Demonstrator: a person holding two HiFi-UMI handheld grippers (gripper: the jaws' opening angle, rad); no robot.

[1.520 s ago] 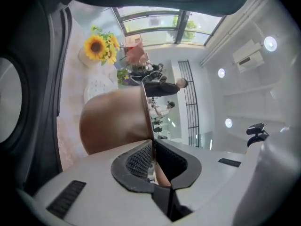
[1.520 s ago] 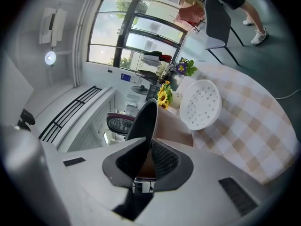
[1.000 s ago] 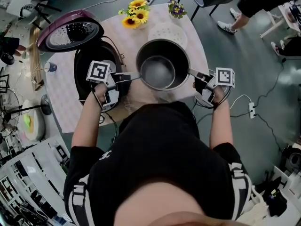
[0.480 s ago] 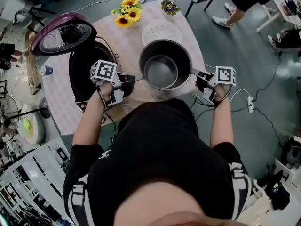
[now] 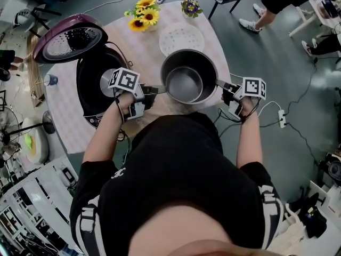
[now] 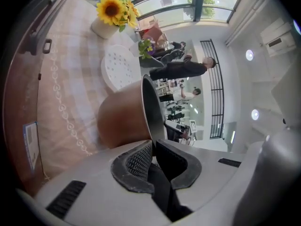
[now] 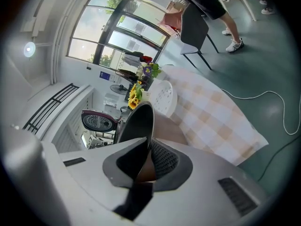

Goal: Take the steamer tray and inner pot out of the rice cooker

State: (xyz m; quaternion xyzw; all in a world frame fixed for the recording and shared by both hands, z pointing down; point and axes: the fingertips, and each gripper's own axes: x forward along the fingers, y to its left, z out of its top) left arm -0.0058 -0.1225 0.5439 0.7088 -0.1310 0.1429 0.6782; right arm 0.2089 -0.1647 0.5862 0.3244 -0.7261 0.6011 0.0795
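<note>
**Jaws.** The left gripper is closed to a narrow slit, its ribbed pads pinching the thin rim of the inner pot. The right gripper is clamped on the opposite rim in the same way. In the head view the two grips lie at 9 and 3 o'clock on the pot.

**Surroundings.** The pot is out of the rice cooker and is held over the table. The cooker lies at its 9 o'clock, and the steamer tray, already set on the cloth, at 12 o'clock. Whether the base touches the cloth cannot be told.

**Hazards (judged).** With only two narrow pinches on a smooth rim, the pot could swing about the line between them, or a pad could slide off if the hands sink unevenly. The table's near edge lies close at 6 o'clock, so the base could be set down partly overhanging it.

**Views compared.** Pad contact and the pot's copper-toned outer wall are shown only in the gripper views. The empty interior, the open cooker cavity and the whole layout are given by the head view alone.
</note>
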